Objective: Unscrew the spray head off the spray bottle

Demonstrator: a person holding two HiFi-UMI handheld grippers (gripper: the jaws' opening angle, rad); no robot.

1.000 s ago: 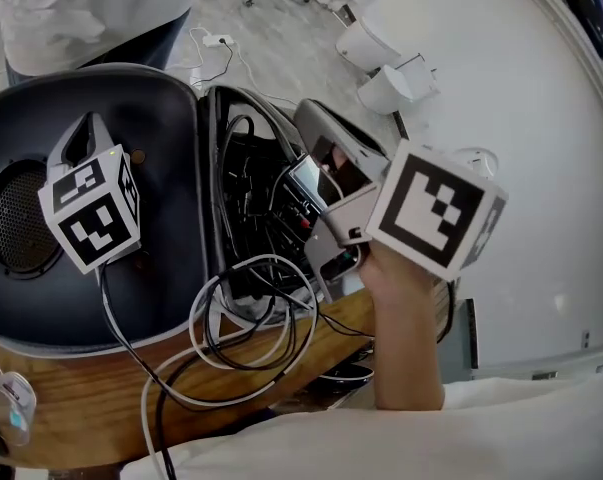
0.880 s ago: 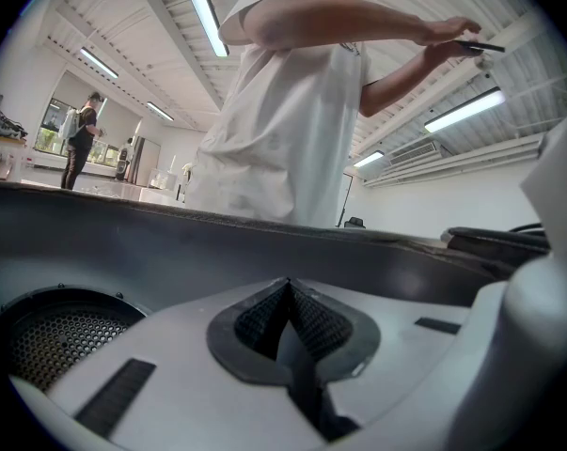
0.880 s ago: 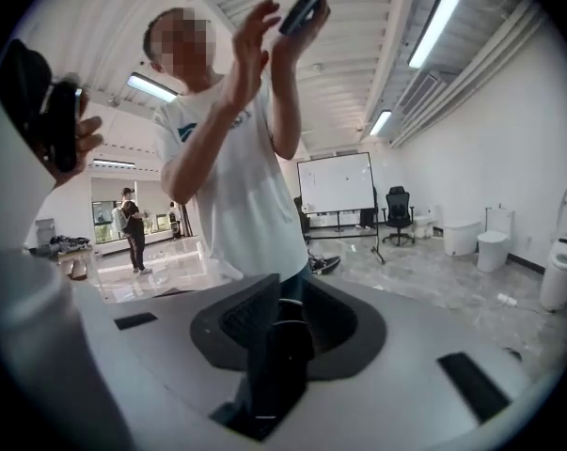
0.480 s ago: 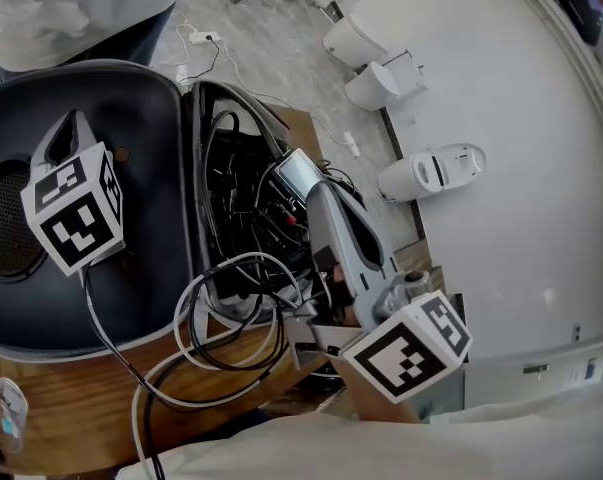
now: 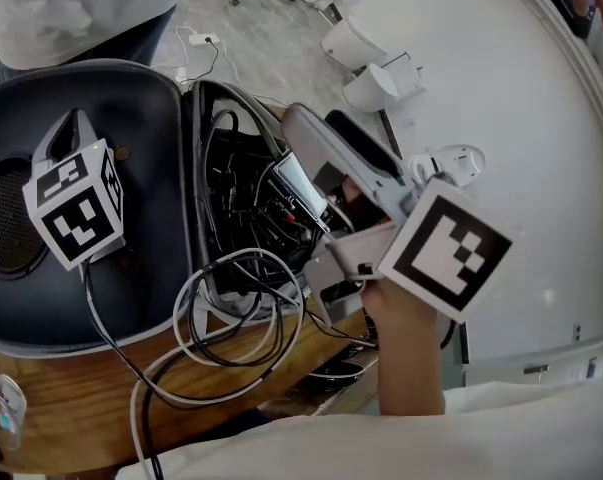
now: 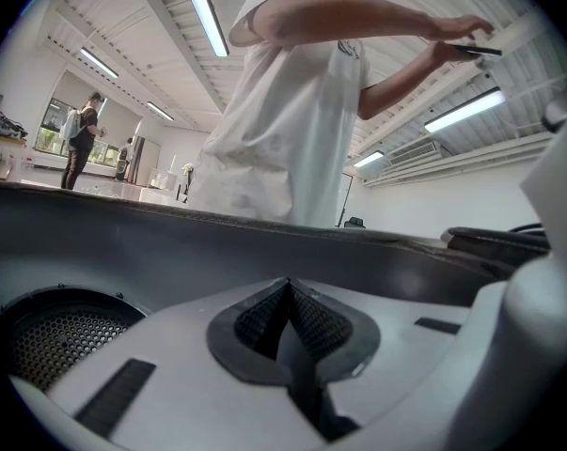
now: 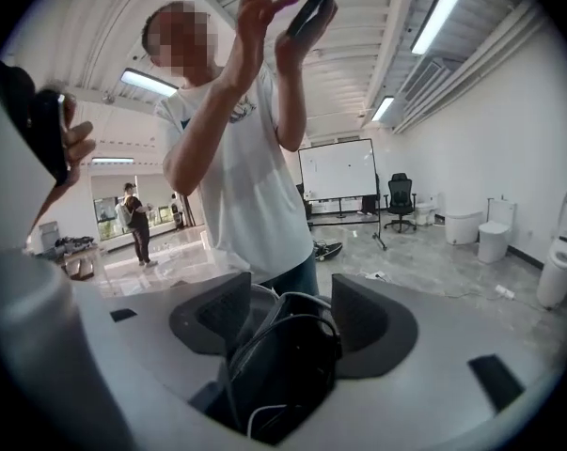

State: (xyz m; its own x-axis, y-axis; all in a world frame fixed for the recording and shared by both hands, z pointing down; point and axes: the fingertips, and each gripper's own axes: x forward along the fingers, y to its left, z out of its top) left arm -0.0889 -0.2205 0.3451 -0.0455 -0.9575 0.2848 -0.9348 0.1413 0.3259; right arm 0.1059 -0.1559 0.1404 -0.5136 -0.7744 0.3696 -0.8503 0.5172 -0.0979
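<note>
Case (image 5: 166, 103), dark and hard-shelled, lying open on wooden table (image 5: 71, 408). Right half of case packed with cables (image 5: 243, 313), white and black loops spilling over case's near edge onto the wood. Round mesh grille (image 5: 9, 223) set in left half of case.

Over that left half, left gripper (image 6: 286, 308): jaws clenched pad to pad, nothing between them.

Over right edge of case, right gripper (image 7: 283, 318) in bare hand (image 5: 406, 353): jaws released after just opening, pads well apart and pressing on nothing, case and cables showing through the gap.

Beyond far side of case, person (image 7: 241, 195) in white shirt standing with dark phone (image 7: 307, 7) raised overhead. On floor (image 5: 271, 38) well beyond case's far right corner, white toilets (image 5: 366, 63).

Spray bottle and spray head: seen in no view, so cannot tell where either lies relative to case.
</note>
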